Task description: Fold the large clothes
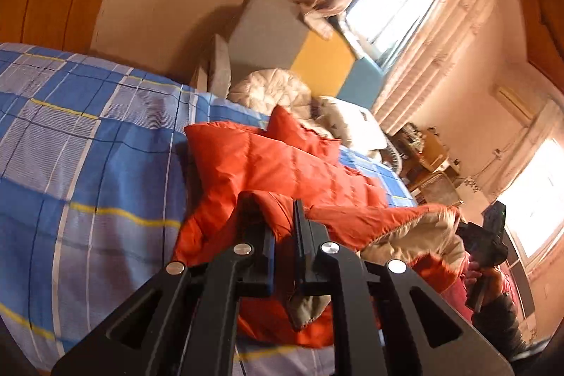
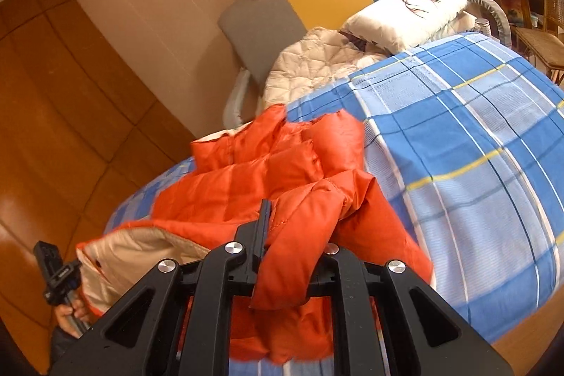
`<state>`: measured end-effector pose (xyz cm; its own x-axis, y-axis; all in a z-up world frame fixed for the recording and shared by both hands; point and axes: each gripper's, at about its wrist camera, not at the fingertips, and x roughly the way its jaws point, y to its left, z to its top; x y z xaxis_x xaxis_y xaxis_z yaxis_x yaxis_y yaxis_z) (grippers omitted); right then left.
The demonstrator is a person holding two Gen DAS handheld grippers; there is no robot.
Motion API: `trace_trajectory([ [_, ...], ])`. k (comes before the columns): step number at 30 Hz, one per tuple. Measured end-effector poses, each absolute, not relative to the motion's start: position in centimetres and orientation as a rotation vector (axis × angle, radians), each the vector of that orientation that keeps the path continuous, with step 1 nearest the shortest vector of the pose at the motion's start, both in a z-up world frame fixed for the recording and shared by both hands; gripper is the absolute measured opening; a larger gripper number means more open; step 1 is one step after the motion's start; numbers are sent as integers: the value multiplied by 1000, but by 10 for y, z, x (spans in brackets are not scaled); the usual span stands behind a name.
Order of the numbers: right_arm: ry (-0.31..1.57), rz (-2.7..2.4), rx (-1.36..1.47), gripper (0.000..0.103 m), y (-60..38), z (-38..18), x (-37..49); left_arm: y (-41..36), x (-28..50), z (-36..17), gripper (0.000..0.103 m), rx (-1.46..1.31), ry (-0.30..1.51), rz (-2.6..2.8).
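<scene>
**Left wrist view: both grippers clamped on the orange jacket**

Left wrist camera shows the orange puffer jacket (image 1: 282, 164) sprawled on the bed (image 1: 88, 147), its near edge raised off the blue plaid sheet. Quilted, glossy shell, puffy stitched panels; a smooth beige lining (image 1: 423, 235) shows where the hem turns over. The left gripper (image 1: 283, 221) has its jaws clenched on a fold of orange fabric, pointing along the bed toward the headboard (image 1: 317, 59) with its grey, yellow and teal panels. Over on the right wrist view, the right gripper (image 2: 292, 228) is grasping another thick fold of the jacket, which drapes over one finger and hides it. A cream quilted blanket (image 2: 310, 66) and a white pillow (image 2: 405, 13) sit near the headboard.
</scene>
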<state>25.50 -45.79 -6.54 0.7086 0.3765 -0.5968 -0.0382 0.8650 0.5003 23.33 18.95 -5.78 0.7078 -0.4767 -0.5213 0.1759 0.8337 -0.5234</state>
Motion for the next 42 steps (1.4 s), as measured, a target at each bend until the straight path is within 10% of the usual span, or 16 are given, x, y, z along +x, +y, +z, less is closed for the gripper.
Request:
trace_trajectory([
  [6, 815, 190, 498, 31, -456, -85, 313, 187, 297, -78, 14, -461, 785, -295],
  [10, 804, 178, 558, 84, -461, -91, 328, 184, 316, -88, 41, -456, 817, -265],
  [12, 777, 179, 569, 85, -462, -87, 330, 193, 316, -85, 88, -511, 780, -245],
  [19, 757, 156, 511, 88, -479, -90, 292, 226, 289, -91, 89, -530, 737, -236],
  [25, 839, 88, 524, 84, -499, -136, 261, 223, 261, -142, 63, -548, 849, -331],
  [27, 848, 98, 543, 69, -499, -144, 258, 213, 257, -152, 25, -549, 869, -386],
  [30, 847, 130, 572, 38, -493, -147, 258, 204, 248, -151, 6, -546, 845, -408],
  [42, 814, 193, 499, 18, -483, -102, 194, 218, 151, -106, 3, -548, 742, -453],
])
